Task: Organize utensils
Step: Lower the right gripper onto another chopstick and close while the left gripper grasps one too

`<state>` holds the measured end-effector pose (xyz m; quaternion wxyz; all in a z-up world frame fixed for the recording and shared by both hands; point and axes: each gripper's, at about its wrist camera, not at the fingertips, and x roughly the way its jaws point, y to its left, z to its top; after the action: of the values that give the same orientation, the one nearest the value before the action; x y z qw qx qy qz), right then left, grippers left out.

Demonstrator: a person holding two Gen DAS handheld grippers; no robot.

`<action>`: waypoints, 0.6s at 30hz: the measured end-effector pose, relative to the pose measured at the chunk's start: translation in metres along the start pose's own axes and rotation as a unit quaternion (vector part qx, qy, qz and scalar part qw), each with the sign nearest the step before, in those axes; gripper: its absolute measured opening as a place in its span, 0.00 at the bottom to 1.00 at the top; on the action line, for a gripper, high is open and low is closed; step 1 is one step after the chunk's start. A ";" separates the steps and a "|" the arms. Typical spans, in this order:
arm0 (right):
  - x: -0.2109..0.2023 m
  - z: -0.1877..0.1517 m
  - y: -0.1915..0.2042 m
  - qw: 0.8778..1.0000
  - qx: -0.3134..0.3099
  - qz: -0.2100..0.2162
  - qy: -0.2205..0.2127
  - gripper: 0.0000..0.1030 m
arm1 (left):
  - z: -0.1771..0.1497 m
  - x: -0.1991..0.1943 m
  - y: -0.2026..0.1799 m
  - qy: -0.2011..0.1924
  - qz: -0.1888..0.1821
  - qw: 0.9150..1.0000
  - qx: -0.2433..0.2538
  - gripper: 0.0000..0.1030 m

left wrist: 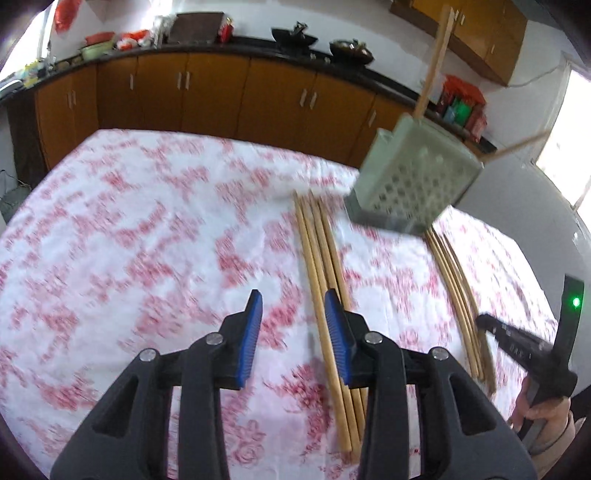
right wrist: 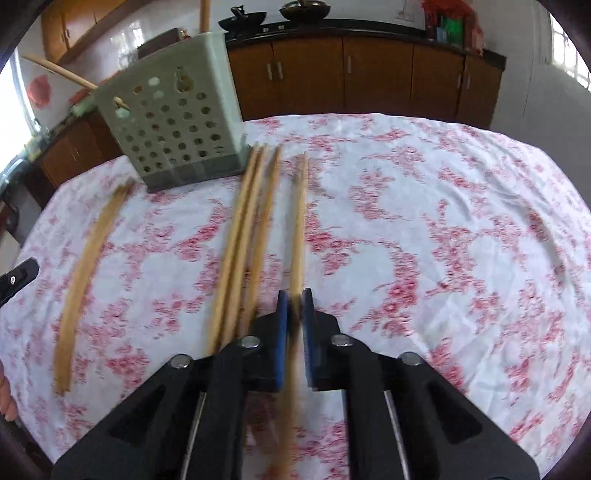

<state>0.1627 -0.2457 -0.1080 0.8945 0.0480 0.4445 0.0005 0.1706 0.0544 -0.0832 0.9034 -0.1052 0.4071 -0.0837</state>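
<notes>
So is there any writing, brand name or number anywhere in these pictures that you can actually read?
None can be read.
Right gripper: faint pale marks on its black body, too blurred to read.
Red and green packets on the counter: print too small to read.
Red decoration on the wall: blurred, no characters legible.
Chopstick holder: no label showing.

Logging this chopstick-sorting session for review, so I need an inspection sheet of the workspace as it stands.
Surface: table under white cloth with red floral print.
Job's things: perforated grey-green holder standing, chopsticks already poking out; loose chopsticks lying in groups.
Clutter: nothing seen on the table.
Grippers: left gripper open above the cloth; right gripper shut on one chopstick.
Cables: some on the floor at far left.
Surroundings: brown cabinets, dark counter with woks.
</notes>
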 end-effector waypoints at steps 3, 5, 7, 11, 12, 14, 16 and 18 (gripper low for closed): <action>0.000 0.002 -0.014 1.000 0.027 -0.008 -0.005 0.08 | -0.007 0.010 -0.013 0.013 -0.004 1.000 0.016 0.27; -0.002 0.001 -0.020 0.999 0.032 -0.007 -0.006 0.08 | -0.011 0.013 -0.020 0.022 0.000 0.999 0.030 0.23; -0.002 0.000 -0.020 1.000 0.027 -0.009 -0.007 0.08 | -0.012 0.018 -0.023 0.030 0.006 0.999 0.039 0.21; -0.002 -0.001 -0.020 1.000 0.024 -0.011 -0.009 0.08 | -0.015 0.024 -0.025 0.042 0.006 0.998 0.045 0.20; -0.002 0.000 -0.020 1.000 0.024 -0.011 -0.009 0.08 | -0.017 0.025 -0.027 0.044 0.007 0.998 0.048 0.20; -0.002 0.000 -0.020 1.000 0.023 -0.011 -0.009 0.08 | -0.018 0.027 -0.028 0.042 0.011 0.998 0.054 0.20; -0.003 0.000 -0.020 1.000 0.021 -0.013 -0.009 0.08 | -0.017 0.027 -0.029 0.042 0.018 0.997 0.057 0.20; -0.005 -0.001 -0.018 1.000 0.017 -0.015 -0.009 0.08 | -0.017 0.027 -0.029 0.042 0.022 0.997 0.057 0.20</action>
<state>0.1580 -0.2638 -0.1068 0.8977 0.0561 0.4366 -0.0210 0.1734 0.0179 -0.1062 0.8918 -0.0406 0.4413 -0.0914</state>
